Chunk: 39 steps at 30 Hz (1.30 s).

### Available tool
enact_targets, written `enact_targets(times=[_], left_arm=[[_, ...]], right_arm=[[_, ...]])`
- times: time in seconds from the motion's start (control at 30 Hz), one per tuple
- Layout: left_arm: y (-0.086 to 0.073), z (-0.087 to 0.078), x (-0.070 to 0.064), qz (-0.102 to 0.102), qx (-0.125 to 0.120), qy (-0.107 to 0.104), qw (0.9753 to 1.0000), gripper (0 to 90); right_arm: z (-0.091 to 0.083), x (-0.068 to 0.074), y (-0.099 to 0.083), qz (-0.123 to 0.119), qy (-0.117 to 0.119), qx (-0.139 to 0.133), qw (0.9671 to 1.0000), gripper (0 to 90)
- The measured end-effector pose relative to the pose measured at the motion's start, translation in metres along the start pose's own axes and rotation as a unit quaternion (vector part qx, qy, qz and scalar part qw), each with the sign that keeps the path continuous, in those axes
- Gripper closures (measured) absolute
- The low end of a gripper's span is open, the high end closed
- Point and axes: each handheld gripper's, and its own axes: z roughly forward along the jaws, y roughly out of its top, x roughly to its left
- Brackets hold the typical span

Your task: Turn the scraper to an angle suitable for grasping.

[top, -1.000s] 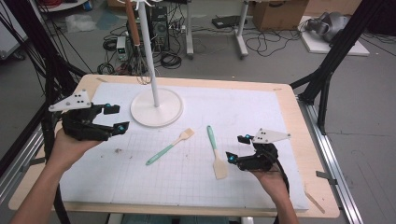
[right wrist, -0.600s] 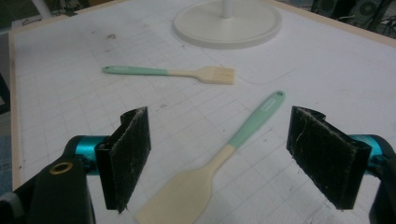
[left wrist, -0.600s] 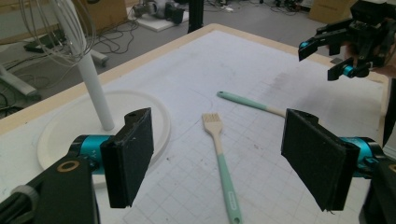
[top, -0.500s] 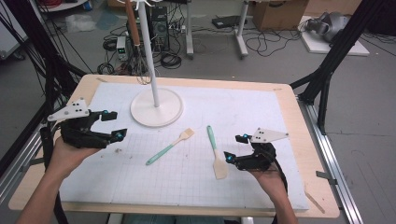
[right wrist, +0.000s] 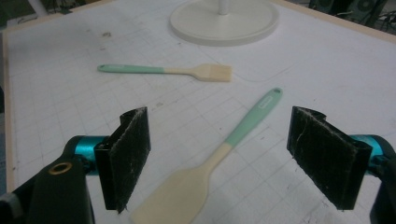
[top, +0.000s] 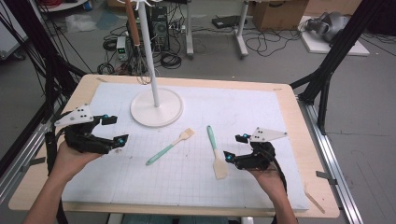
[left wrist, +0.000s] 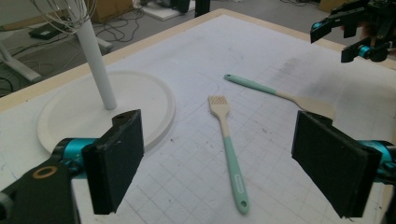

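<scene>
Two utensils with mint-green handles lie on the white grid mat [top: 261, 112]: a pastry brush [top: 170, 146] [left wrist: 228, 144] [right wrist: 166, 70] at centre and a wooden spatula [top: 215, 151] [right wrist: 215, 158] [left wrist: 280, 94] to its right. My left gripper [top: 115, 130] [left wrist: 233, 165] hovers open at the mat's left edge, facing the brush. Open too is my right gripper [top: 234, 148] [right wrist: 224, 161], low over the mat, its jaws on either side of the spatula's blade without touching it.
A white stand with a round base [top: 156, 107] [left wrist: 74, 112] [right wrist: 224, 21] and a tall pole [top: 148, 51] occupies the back left of the mat; a wire whisk [top: 140, 70] hangs beside the pole. The wooden table edge [top: 308, 140] frames the mat.
My left gripper has drifted slightly toward me and lower at the left edge. The right gripper and both utensils have stayed put.
</scene>
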Motion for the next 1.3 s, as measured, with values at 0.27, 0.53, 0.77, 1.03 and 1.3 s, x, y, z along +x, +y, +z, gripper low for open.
enact_targets(times=[0.27, 0.53, 0.77, 1.03, 1.3], left_arm=[[-0.016, 0.006, -0.003, -0.007, 0.004, 0.001, 1.0000, 15.9], [-0.029, 0.005, -0.006, -0.007, 0.009, 0.000, 0.9999, 15.8], [-0.038, 0.001, -0.008, -0.007, 0.006, 0.006, 0.9999, 15.9], [-0.045, 0.003, -0.010, -0.004, -0.002, 0.010, 0.9999, 15.9], [-0.050, 0.005, -0.010, -0.002, 0.004, 0.010, 0.9999, 16.0]], right_arm=[[0.001, 0.000, -0.001, 0.001, 0.003, -0.003, 1.0000, 18.5], [0.007, -0.003, -0.002, 0.033, 0.011, -0.009, 0.9993, 18.5], [0.017, 0.000, 0.002, 0.022, 0.016, 0.014, 0.9995, 33.4], [0.028, 0.000, 0.005, 0.016, 0.028, 0.049, 0.9983, 65.1], [0.044, 0.001, 0.004, 0.005, 0.037, 0.097, 0.9946, 89.0]])
